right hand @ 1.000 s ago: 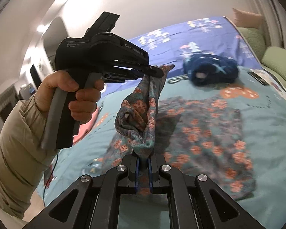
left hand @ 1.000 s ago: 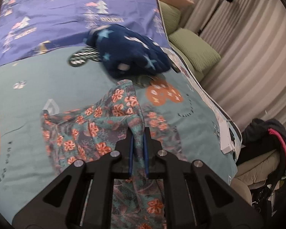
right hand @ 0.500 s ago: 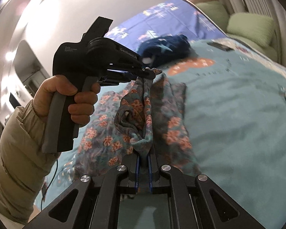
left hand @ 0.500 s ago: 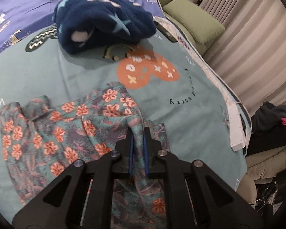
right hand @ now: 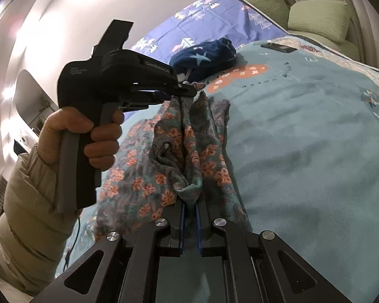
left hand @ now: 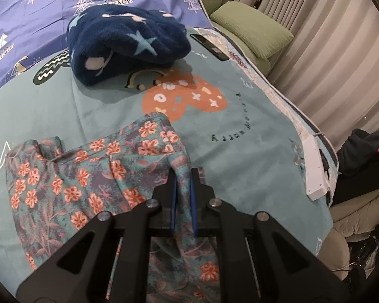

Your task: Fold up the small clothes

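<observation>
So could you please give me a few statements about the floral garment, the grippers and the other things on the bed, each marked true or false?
1. Both grippers are shut on the floral garment. True: the left gripper and the right gripper each pinch a fold of it.
2. The navy star blanket lies on top of the floral garment. False: it sits apart, farther up the bed.
3. Green pillows lie near the curtain. True.
4. The floral garment hangs clear of the bed. False: most of it rests on the teal bedspread.
5. A bare forearm holds the left gripper. False: a beige padded sleeve covers it.
</observation>
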Demonstrator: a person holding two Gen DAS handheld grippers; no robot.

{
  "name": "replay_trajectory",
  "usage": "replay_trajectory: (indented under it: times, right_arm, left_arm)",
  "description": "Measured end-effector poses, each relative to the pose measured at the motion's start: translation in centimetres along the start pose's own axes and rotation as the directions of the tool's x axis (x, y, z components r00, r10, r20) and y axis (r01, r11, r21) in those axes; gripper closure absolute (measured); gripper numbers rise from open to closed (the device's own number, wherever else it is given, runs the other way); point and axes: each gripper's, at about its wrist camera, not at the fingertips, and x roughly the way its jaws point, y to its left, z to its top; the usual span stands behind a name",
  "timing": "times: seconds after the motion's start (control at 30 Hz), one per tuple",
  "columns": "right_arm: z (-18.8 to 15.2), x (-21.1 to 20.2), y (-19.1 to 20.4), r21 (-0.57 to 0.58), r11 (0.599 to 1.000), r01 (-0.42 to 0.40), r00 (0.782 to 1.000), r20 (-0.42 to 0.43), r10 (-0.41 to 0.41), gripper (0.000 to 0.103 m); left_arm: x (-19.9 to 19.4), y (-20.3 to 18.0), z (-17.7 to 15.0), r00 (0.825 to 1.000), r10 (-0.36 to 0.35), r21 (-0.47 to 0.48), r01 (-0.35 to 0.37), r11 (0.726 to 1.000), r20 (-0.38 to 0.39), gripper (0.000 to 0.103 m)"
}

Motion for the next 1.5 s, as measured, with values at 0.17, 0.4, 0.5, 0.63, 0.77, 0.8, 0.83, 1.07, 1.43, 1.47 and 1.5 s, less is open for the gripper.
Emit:
replay_trajectory:
  times: [0.17, 0.4, 0.5, 0.63, 0.77, 0.8, 0.83, 1.07, 1.43, 1.47, 1.5]
  right_arm:
    - [-0.1, -0.7, -0.6, 0.025, 0.999, 0.033, 0.999, 0.0, -0.033, 0.097]
    - [-1.0, 0.3, -1.5, 0.058, 0.996, 0.073, 0.995, -0.07, -0.069, 0.097]
    - [-0.9, 0.3, -1.4, 0.052, 0.995, 0.081, 0.995, -0.069, -0.078, 0.097]
    - [-1.0, 0.2, -1.3, 0.045, 0.995, 0.088, 0.994, -0.073, -0.085, 0.097]
    - [-0.9, 0.0, -1.3, 0.041, 0.995, 0.093, 0.993, -0.077, -0.09, 0.096]
    - [-0.9, 0.0, -1.3, 0.037, 0.995, 0.096, 0.993, -0.076, -0.093, 0.096]
    - [-0.9, -0.1, -1.2, 0.033, 0.994, 0.1, 0.992, -0.075, -0.097, 0.096]
    - [-1.0, -0.1, -1.0, 0.029, 0.993, 0.117, 0.99, -0.079, -0.114, 0.095]
    - [-0.9, -1.3, -2.8, 0.03, 0.942, 0.335, 0.939, -0.091, -0.331, 0.091]
    - [-0.6, -1.5, -2.8, 0.024, 0.935, 0.355, 0.933, -0.08, -0.352, 0.09]
    - [-0.2, -1.7, -2.6, 0.018, 0.932, 0.361, 0.931, -0.067, -0.359, 0.09]
  left_arm:
    - [1.6, -1.5, 0.0, 1.0, 0.018, 0.031, -0.018, 0.999, -0.019, 0.086]
    - [-1.3, -2.2, -0.7, 0.996, -0.031, 0.09, 0.023, 0.996, 0.083, 0.058]
    - [-3.5, -2.0, -1.3, 0.99, -0.01, 0.132, -0.008, 0.991, 0.139, 0.051]
    - [-5.5, -0.1, -3.1, 0.987, 0.007, 0.12, -0.027, 0.992, 0.159, 0.049]
    - [-5.8, 2.3, -5.8, 0.99, 0.041, 0.082, -0.052, 0.995, 0.137, 0.048]
    - [-5.9, 3.0, -6.8, 0.99, 0.056, 0.074, -0.066, 0.995, 0.13, 0.049]
    - [-6.1, 3.6, -7.6, 0.989, 0.072, 0.067, -0.081, 0.994, 0.125, 0.049]
    - [-6.7, 6.6, -12.7, 0.983, 0.16, 0.039, -0.164, 0.986, 0.088, 0.048]
    - [-8.0, 7.0, -17.1, 0.975, 0.201, 0.036, -0.205, 0.978, 0.091, 0.041]
    - [-8.0, 7.1, -17.4, 0.976, 0.2, 0.034, -0.203, 0.979, 0.091, 0.041]
    - [-8.1, 7.2, -17.6, 0.976, 0.197, 0.03, -0.201, 0.979, 0.09, 0.041]
